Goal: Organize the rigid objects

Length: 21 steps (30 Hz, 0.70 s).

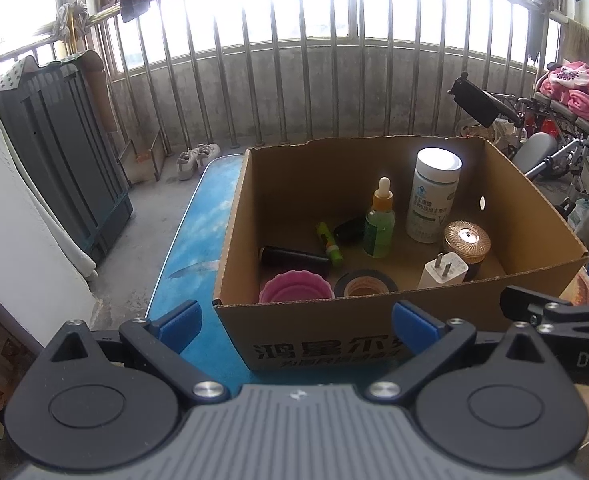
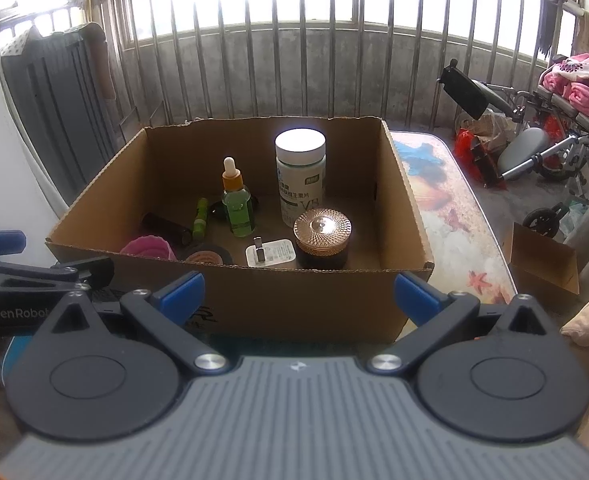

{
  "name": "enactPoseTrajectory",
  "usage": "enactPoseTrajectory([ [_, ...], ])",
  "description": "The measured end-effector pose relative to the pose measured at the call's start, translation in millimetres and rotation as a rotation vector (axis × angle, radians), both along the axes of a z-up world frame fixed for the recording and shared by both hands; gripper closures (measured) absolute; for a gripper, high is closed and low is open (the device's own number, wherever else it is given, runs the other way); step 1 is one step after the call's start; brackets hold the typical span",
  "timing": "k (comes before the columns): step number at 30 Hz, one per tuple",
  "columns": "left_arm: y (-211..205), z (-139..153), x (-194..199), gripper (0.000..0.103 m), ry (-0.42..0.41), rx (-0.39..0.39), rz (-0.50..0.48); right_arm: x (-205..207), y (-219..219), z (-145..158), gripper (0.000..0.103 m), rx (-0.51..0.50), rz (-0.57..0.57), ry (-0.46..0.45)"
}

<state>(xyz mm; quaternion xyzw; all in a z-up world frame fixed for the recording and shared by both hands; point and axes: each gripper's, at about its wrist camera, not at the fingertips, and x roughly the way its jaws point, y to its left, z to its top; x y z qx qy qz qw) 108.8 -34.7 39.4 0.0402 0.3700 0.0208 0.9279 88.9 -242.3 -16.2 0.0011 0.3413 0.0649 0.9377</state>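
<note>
Both our left tool (image 1: 296, 326) and right tool (image 2: 298, 294) gape empty before the cardboard box (image 2: 278, 304), where reaching inside could topple the upright dropper bottle (image 2: 236, 208) beside the vitamin bottle (image 2: 300, 178).

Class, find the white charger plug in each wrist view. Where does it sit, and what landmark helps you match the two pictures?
Left wrist: charger plug, lower right in the box, prongs up.
Right wrist: charger plug, near the front wall, centre.
Shared landmark: the gold-lidded jar just right of it.
</note>
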Motion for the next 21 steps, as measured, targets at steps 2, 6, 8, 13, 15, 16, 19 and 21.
enactPoseTrajectory([
  [2,0.0,0.0,0.1,0.002,0.000,0.000,0.000,0.1,0.0,0.2,0.001,-0.002,0.001,-0.001],
  [6,0.5,-1.0,0.1,0.003,0.008,-0.012,0.001,-0.2,0.5,0.9,0.001,-0.004,0.002,-0.003],
  [8,0.6,-0.9,0.1,0.003,0.005,-0.009,0.000,0.0,0.6,1.0,0.001,-0.005,0.003,-0.004],
  [13,0.3,-1.9,0.8,0.003,0.005,-0.005,0.000,1.4,1.6,0.4,0.001,-0.004,0.004,0.001],
  [15,0.0,-1.8,0.5,0.003,0.006,-0.005,0.001,1.8,1.4,-0.1,0.001,-0.002,0.004,0.004],
  [16,-0.3,-2.0,0.4,0.003,0.006,-0.004,0.001,1.9,1.4,-0.1,0.001,-0.002,0.004,0.004],
  [19,-0.2,-2.1,0.1,0.003,0.004,-0.004,0.000,1.6,1.7,-0.2,0.001,-0.004,0.003,0.004],
  [21,-0.1,-2.4,-0.3,0.003,0.005,-0.006,0.000,1.4,1.5,-0.1,0.001,-0.005,0.003,0.003],
])
